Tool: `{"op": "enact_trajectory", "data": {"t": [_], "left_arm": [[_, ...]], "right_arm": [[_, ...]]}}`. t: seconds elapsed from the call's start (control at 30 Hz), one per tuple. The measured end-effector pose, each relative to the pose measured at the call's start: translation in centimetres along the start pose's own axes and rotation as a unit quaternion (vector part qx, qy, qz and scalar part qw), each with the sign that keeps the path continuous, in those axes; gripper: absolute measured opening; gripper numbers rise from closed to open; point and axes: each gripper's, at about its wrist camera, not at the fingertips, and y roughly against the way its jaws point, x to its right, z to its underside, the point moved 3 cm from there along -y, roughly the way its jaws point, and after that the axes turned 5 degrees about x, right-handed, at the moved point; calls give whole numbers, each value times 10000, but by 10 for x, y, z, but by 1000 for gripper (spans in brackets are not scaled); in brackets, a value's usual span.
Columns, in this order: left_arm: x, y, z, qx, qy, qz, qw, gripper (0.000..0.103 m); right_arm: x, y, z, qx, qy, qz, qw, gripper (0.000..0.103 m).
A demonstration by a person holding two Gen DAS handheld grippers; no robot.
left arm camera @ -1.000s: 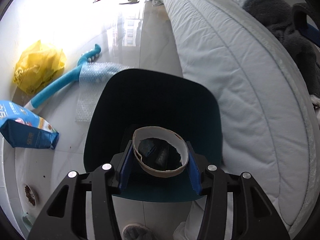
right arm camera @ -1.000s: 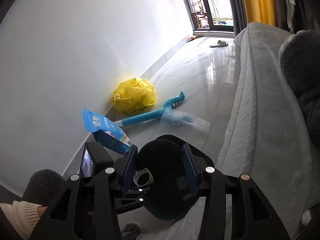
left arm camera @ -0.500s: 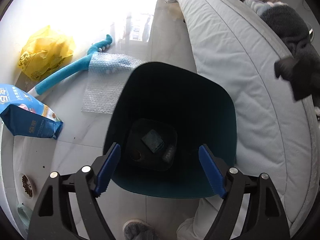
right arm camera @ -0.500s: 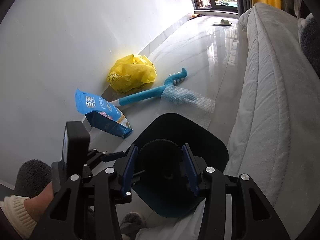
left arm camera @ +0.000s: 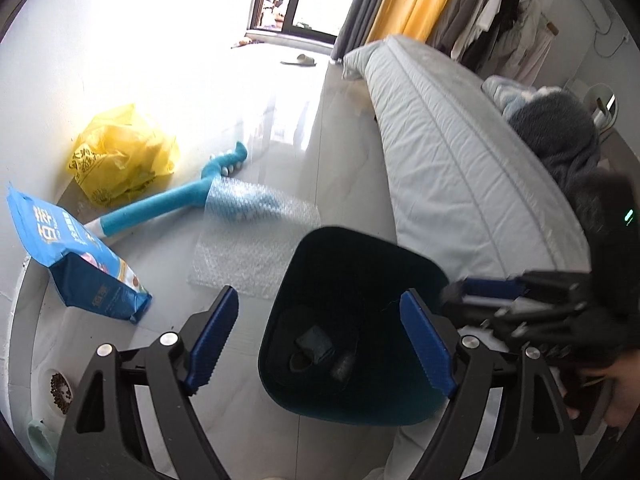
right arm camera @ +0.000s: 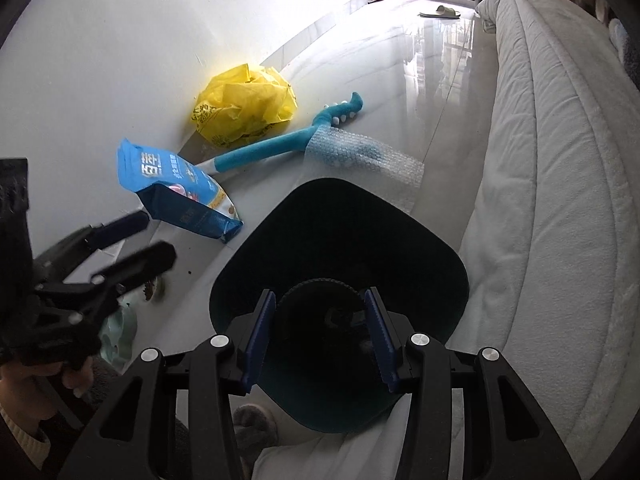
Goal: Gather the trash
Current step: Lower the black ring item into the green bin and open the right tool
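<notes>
A dark teal bin (left arm camera: 360, 412) stands on the floor beside the bed, with small pieces of trash (left arm camera: 316, 346) on its bottom. My left gripper (left arm camera: 318, 294) hangs open above the bin's left side with nothing between its fingers. In the right wrist view it shows blurred at the left edge (right arm camera: 154, 236). My right gripper (right arm camera: 319, 294) is shut on a black round lid with a ridged edge (right arm camera: 320, 320), held over the bin's mouth (right arm camera: 340, 184). The right gripper also shows blurred at the right of the left wrist view (left arm camera: 488, 290).
On the floor by the wall lie a yellow plastic bag (left arm camera: 120, 152), a blue pet food pouch (left arm camera: 72, 260), a blue foam stick (left arm camera: 160, 208) and a sheet of bubble wrap (left arm camera: 252, 240). A bowl of kibble (left arm camera: 60, 388) sits near left. The bed (left arm camera: 460, 160) bounds the right.
The left gripper opened and let a cardboard ring drop into the bin, then rose and tilted up. The right gripper came down over the bin with the black lid.
</notes>
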Motion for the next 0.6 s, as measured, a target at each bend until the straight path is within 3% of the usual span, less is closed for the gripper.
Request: {"op": "enact_trajectory", "data": {"t": [0.3, 0.37, 0.43, 0.6], "left_arm": [[8, 32, -27, 518, 176, 227, 9982, 85], [8, 38, -31, 605, 182, 245, 9977, 85], [7, 44, -33, 672, 209, 275, 9971, 85], [14, 57, -40, 829, 126, 346, 9959, 85]], "right_arm": [[-3, -9, 5, -157, 72, -11, 9999, 48], [-3, -11, 5, -175, 64, 8, 9998, 50], [-3, -11, 5, -184, 65, 27, 9998, 61], [-3, -2, 2, -47, 30, 37, 10000, 69]]}}
